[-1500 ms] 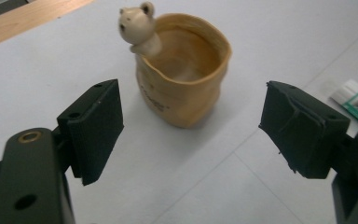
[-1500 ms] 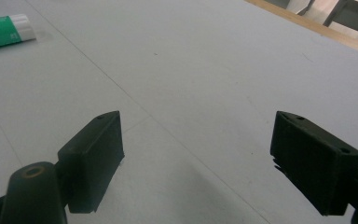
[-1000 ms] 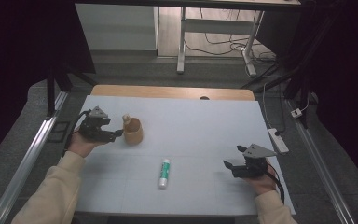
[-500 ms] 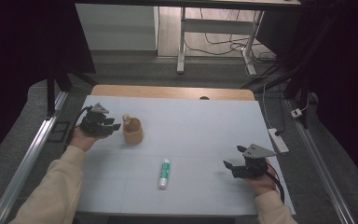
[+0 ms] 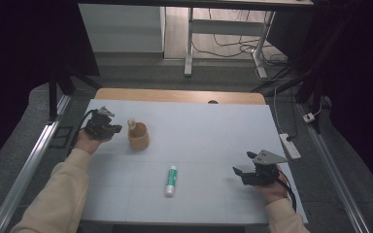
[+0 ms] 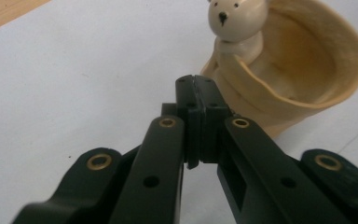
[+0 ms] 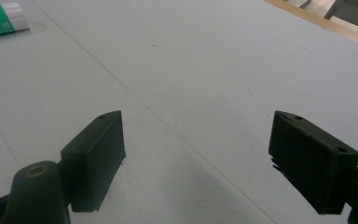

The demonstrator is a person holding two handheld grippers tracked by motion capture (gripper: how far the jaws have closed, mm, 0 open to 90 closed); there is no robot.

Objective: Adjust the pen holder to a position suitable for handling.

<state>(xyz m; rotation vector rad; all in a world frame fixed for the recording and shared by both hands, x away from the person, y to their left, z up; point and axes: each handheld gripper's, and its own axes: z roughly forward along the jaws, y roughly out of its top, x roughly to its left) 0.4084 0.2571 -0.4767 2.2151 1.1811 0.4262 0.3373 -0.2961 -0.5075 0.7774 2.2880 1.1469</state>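
Wide pale tabletop (image 5: 199, 126), wooden strip along the far edge. Toward the left edge, a tan cup (image 5: 139, 137) with a small bear figure (image 5: 132, 123) at its rim, upright, untouched. Near the front edge, about midway, a green-and-white tube (image 5: 171, 180) lying flat, well apart from both hands. Beside the cup, nearer the left edge than a second ago, left gripper (image 6: 196, 88): just closed, now pressed tip to tip with nothing between, tips near the cup wall but apart from it. Probably a release or an empty closing, so the cup remains to be grasped. Near the front right corner, right gripper (image 7: 196, 161) spread wide over bare surface, idle.
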